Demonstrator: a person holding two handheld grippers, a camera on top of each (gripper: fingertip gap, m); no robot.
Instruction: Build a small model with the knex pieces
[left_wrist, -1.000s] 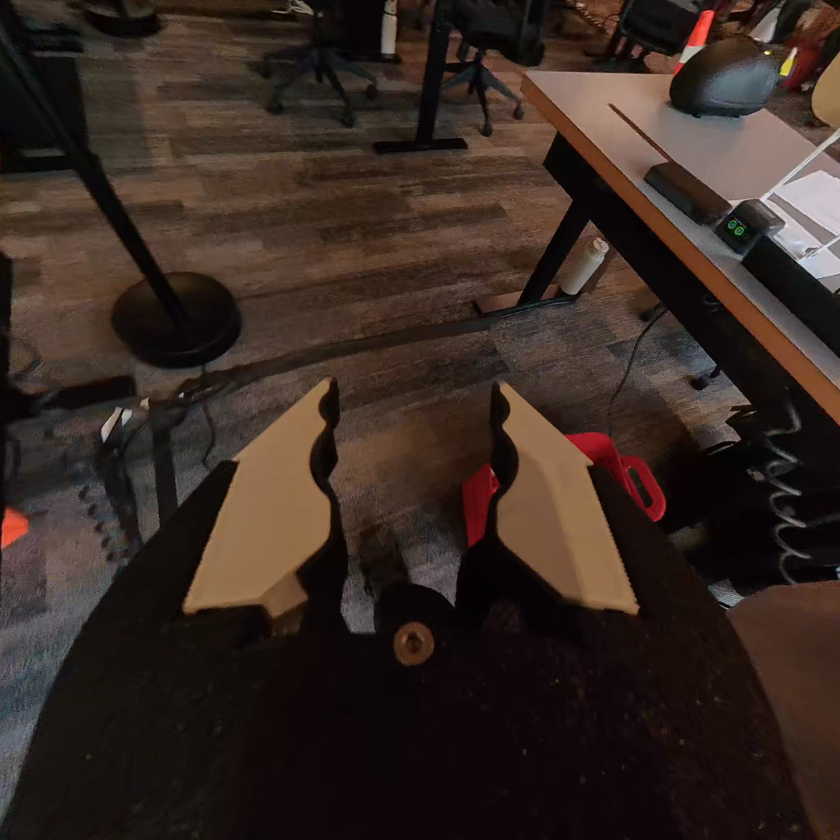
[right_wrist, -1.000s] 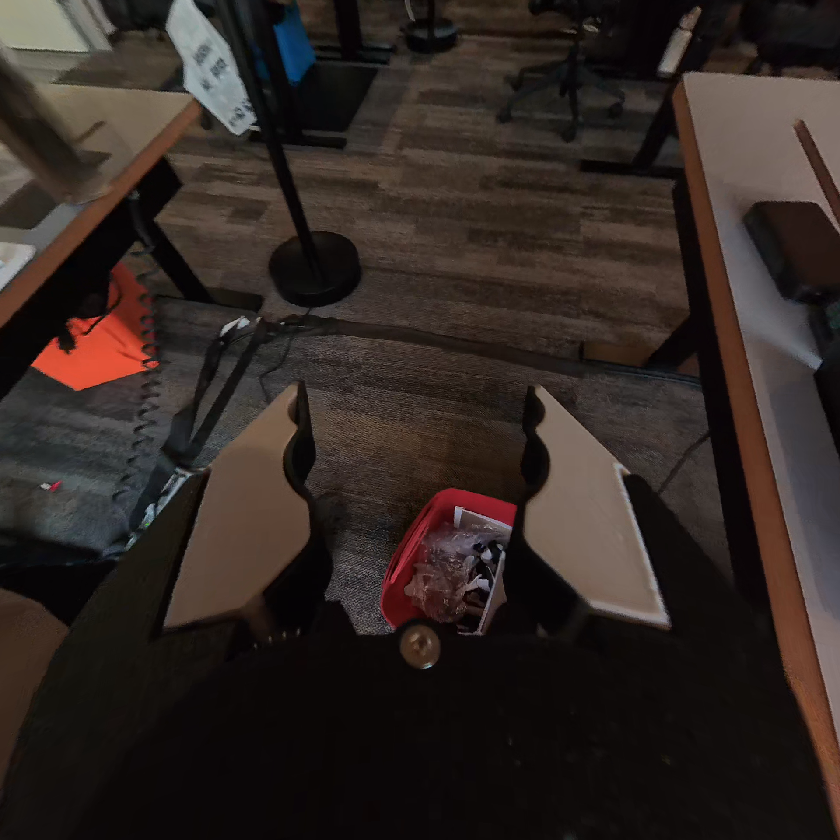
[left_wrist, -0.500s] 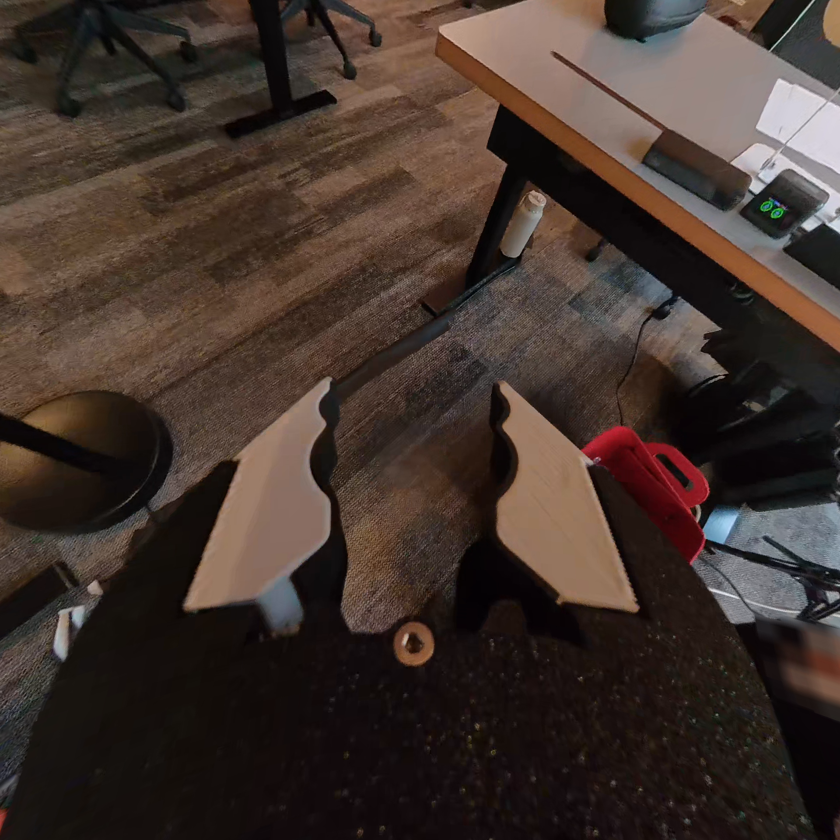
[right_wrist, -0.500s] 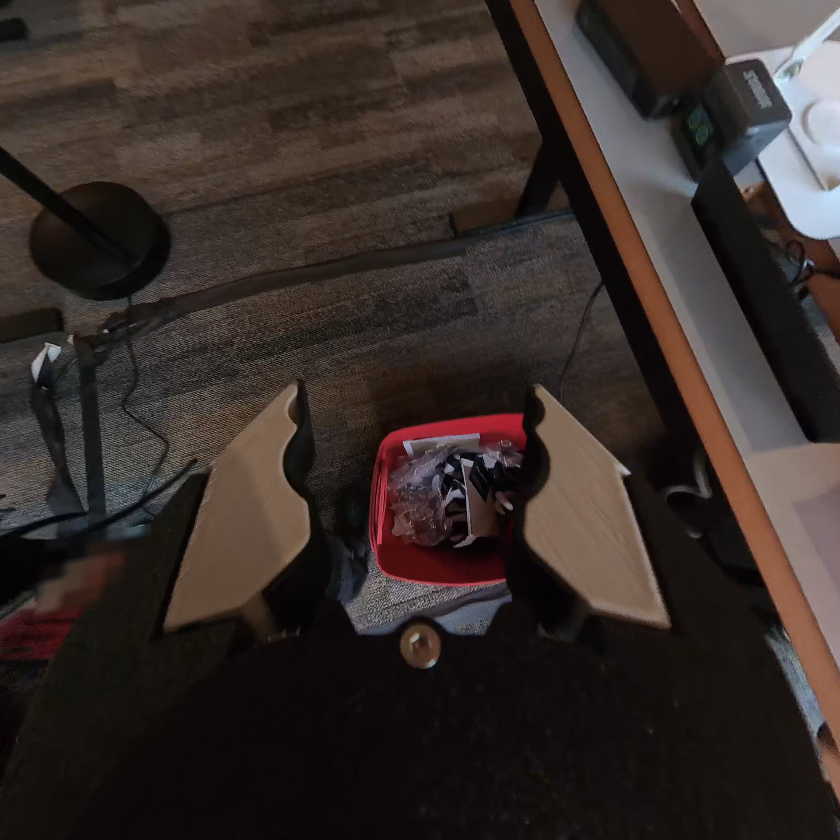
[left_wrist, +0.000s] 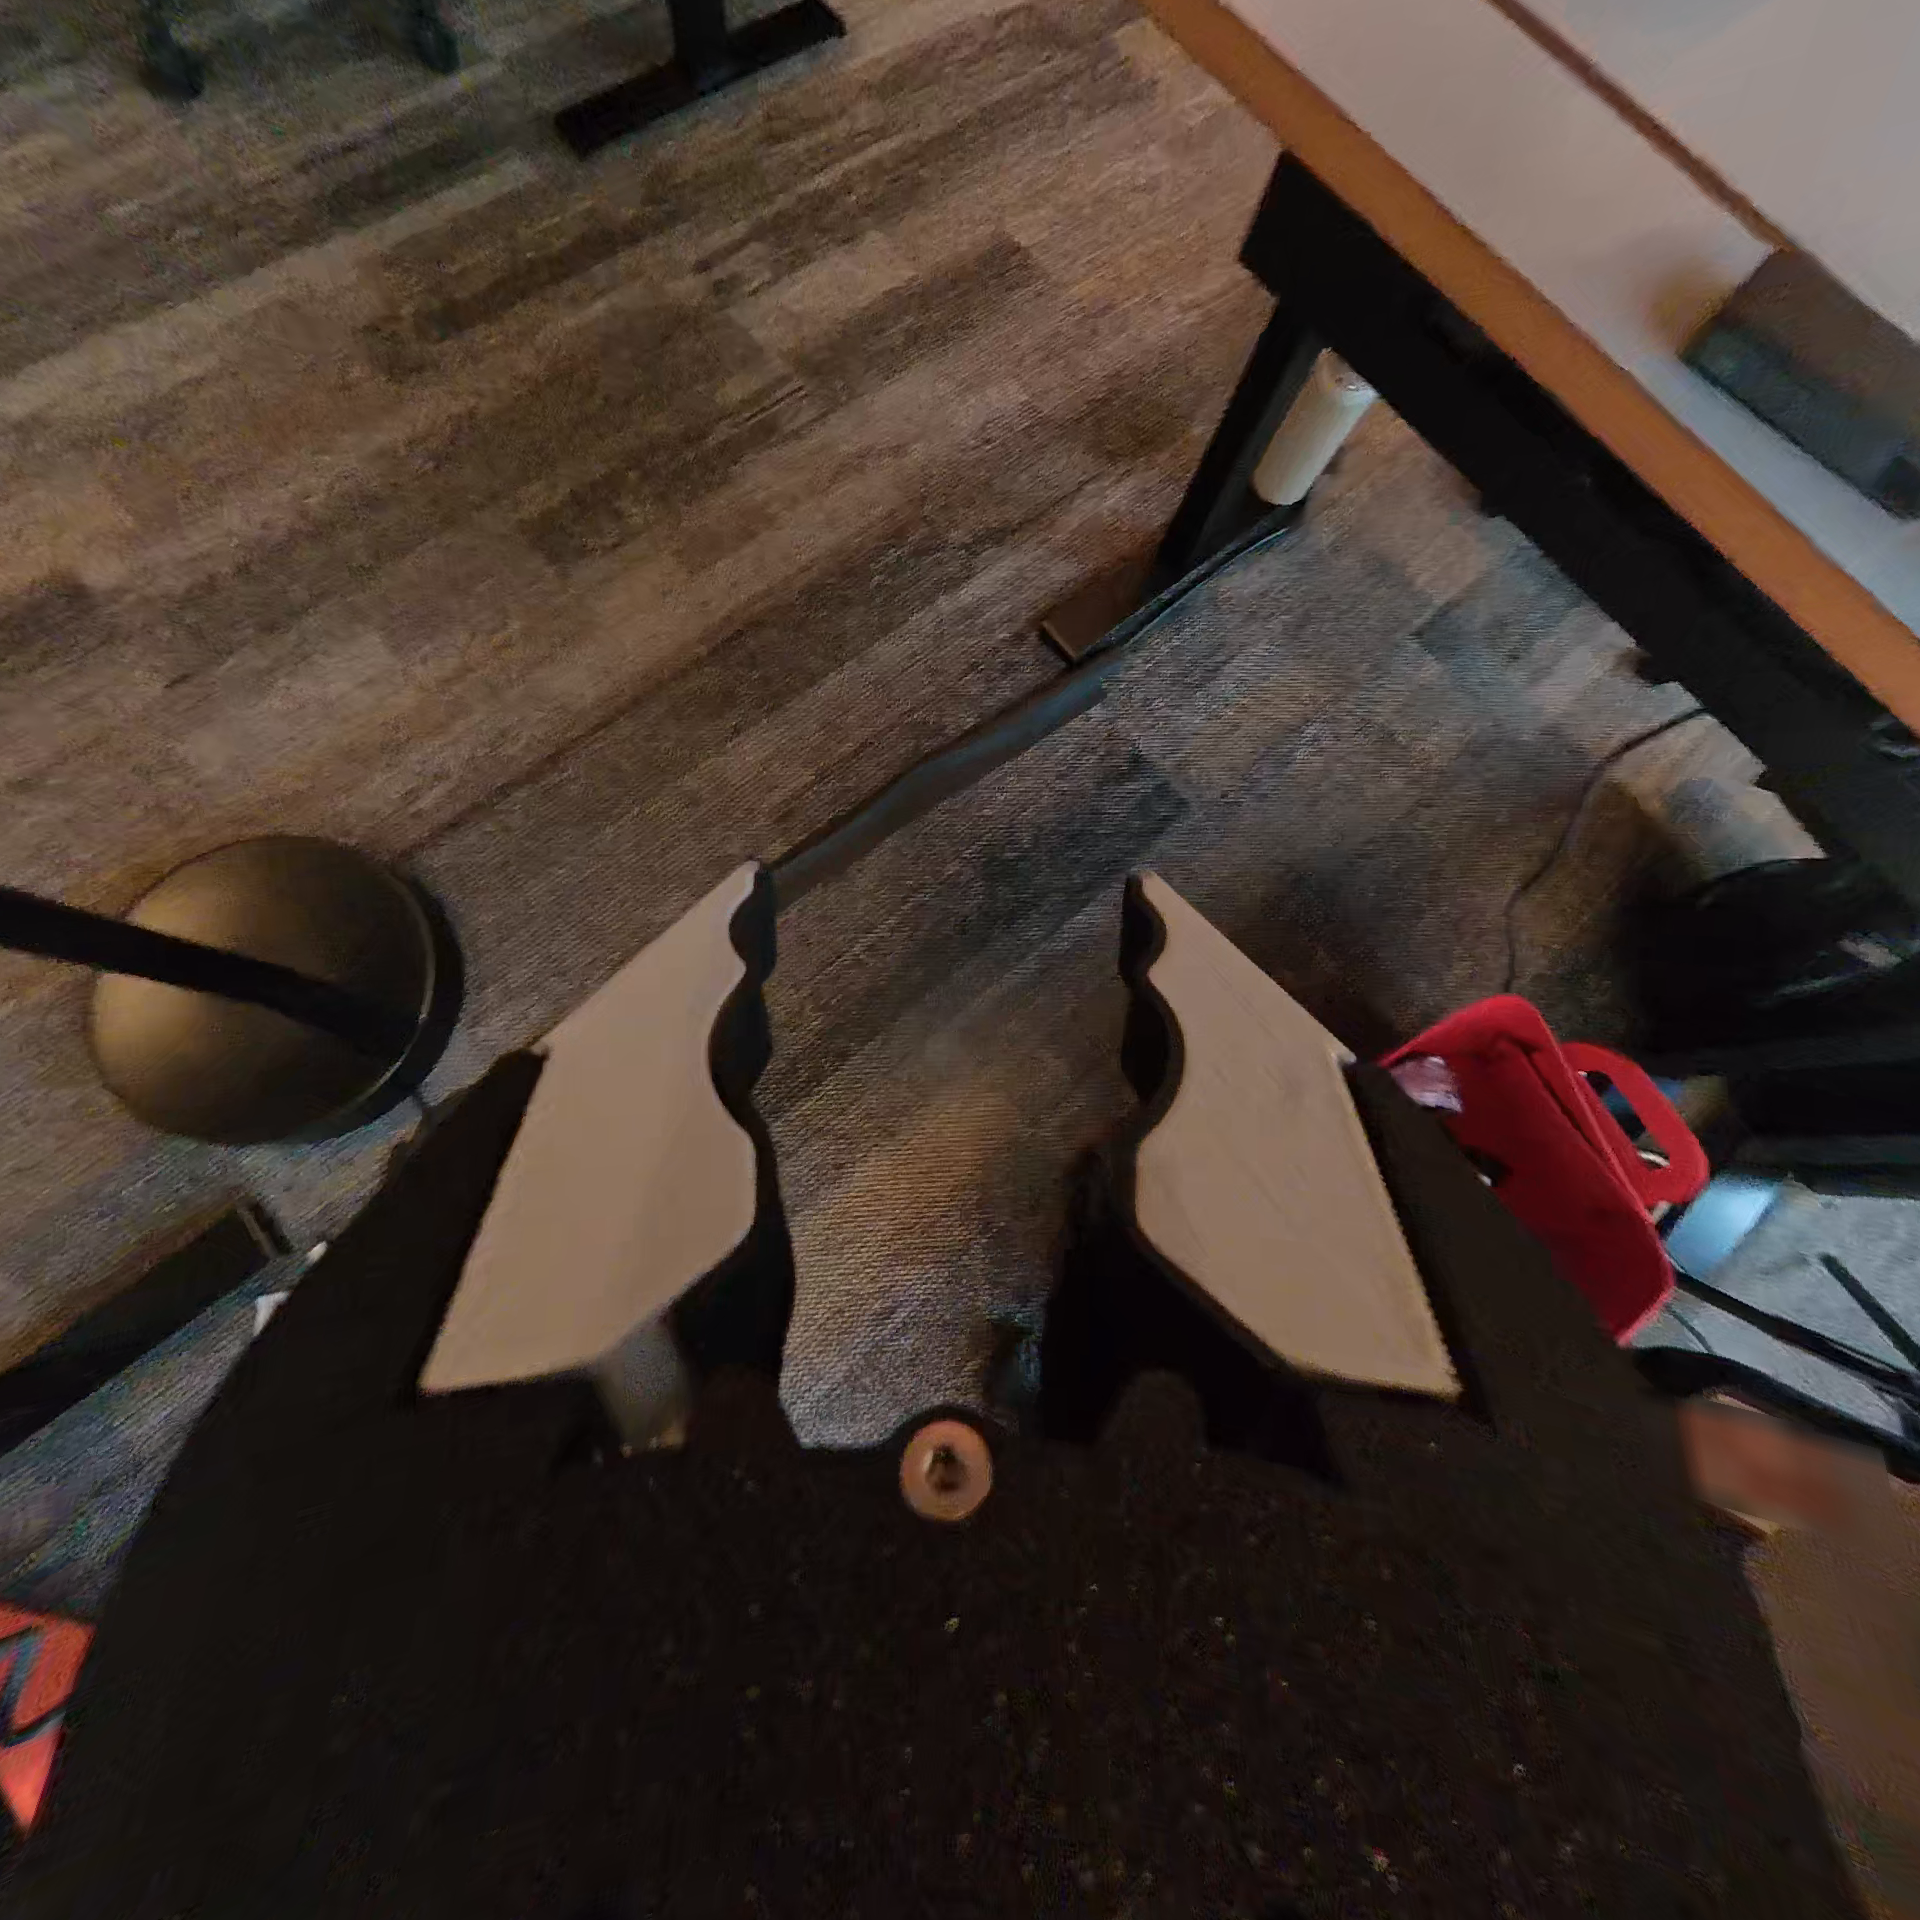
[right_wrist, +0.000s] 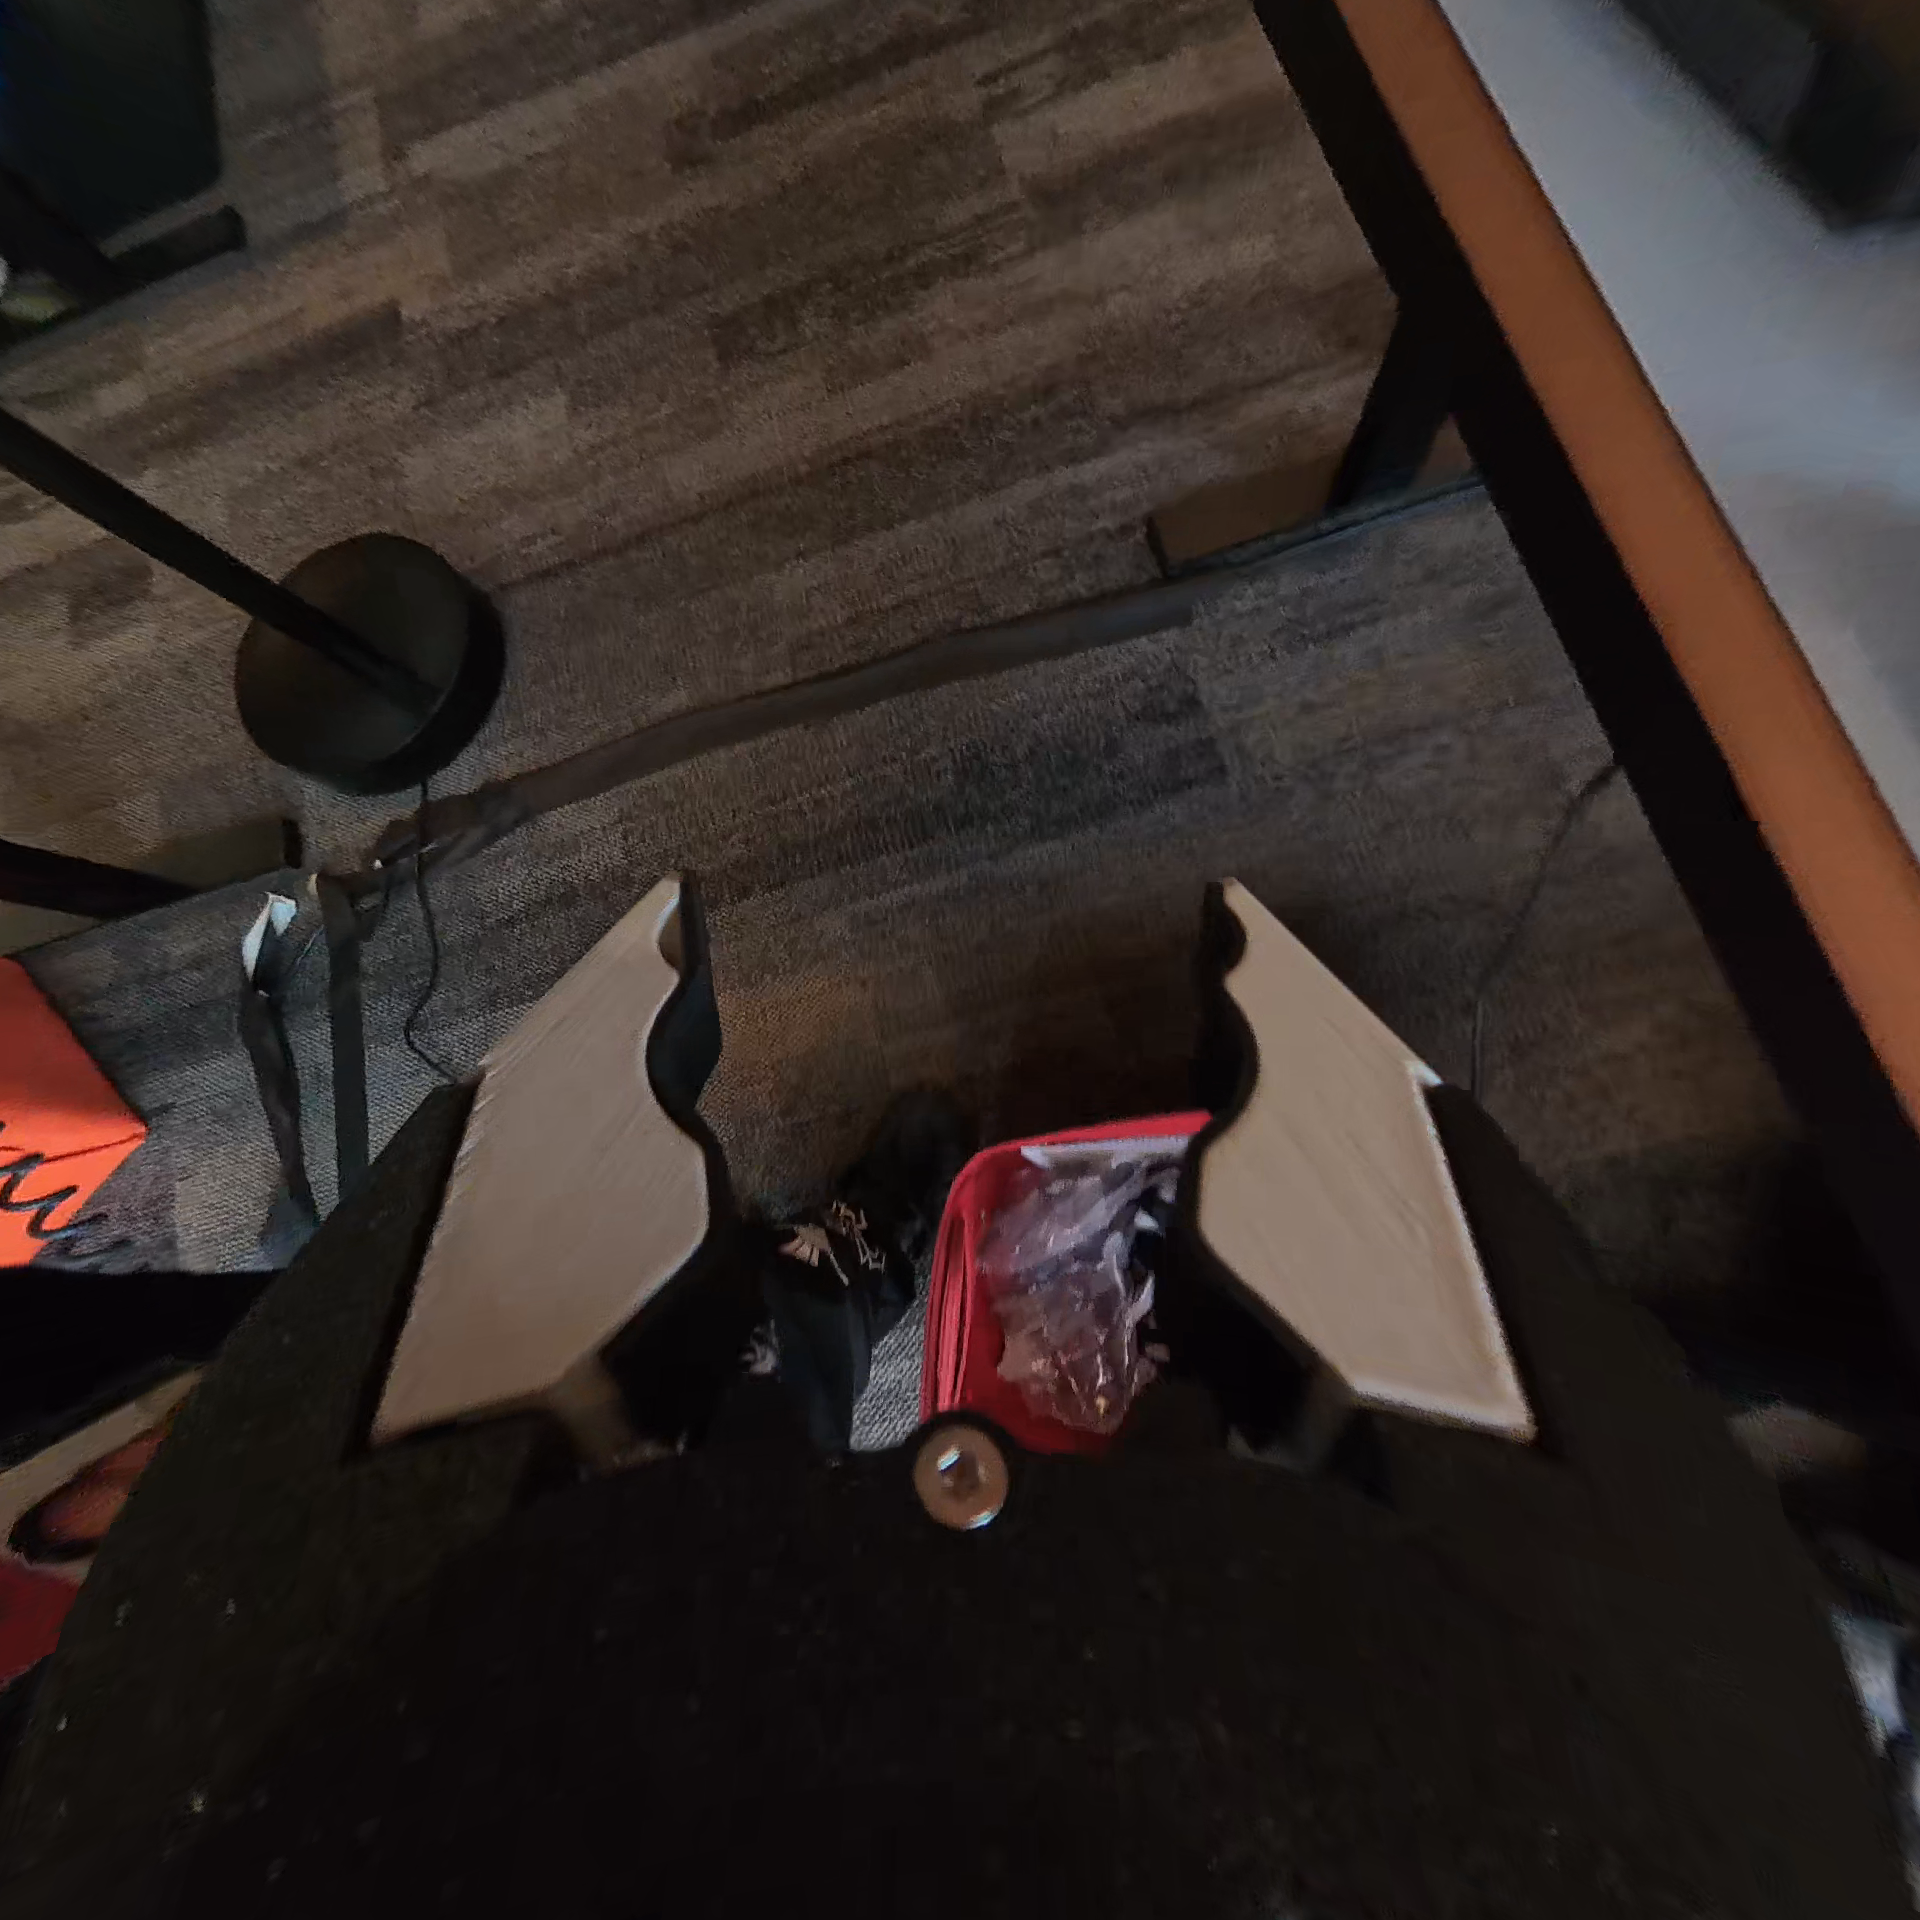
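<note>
My left gripper (left_wrist: 945, 904) is open and empty, held high above the grey carpet. A red plastic bin (left_wrist: 1538, 1143) stands on the floor just right of its right finger. My right gripper (right_wrist: 951, 914) is open and empty too, pointing down at the floor. The same red bin (right_wrist: 966, 1278) lies below it, between the fingers' bases, with crumpled clear plastic (right_wrist: 1070, 1288) and paper scraps inside. A dark shoe (right_wrist: 862, 1236) shows just left of the bin.
A white table with an orange edge (left_wrist: 1538, 301) and black legs runs along the right; it also shows in the right wrist view (right_wrist: 1662, 520). A black round stand base (left_wrist: 270, 987) is at the left (right_wrist: 364, 665). A floor cable strip (right_wrist: 831, 707), cords, an orange sheet (right_wrist: 52, 1122).
Both grippers have tilted down toward the floor and shifted nearer the table. The red bin has slid right in the left view and toward the fingers' bases in the right view. Jaws unchanged.
</note>
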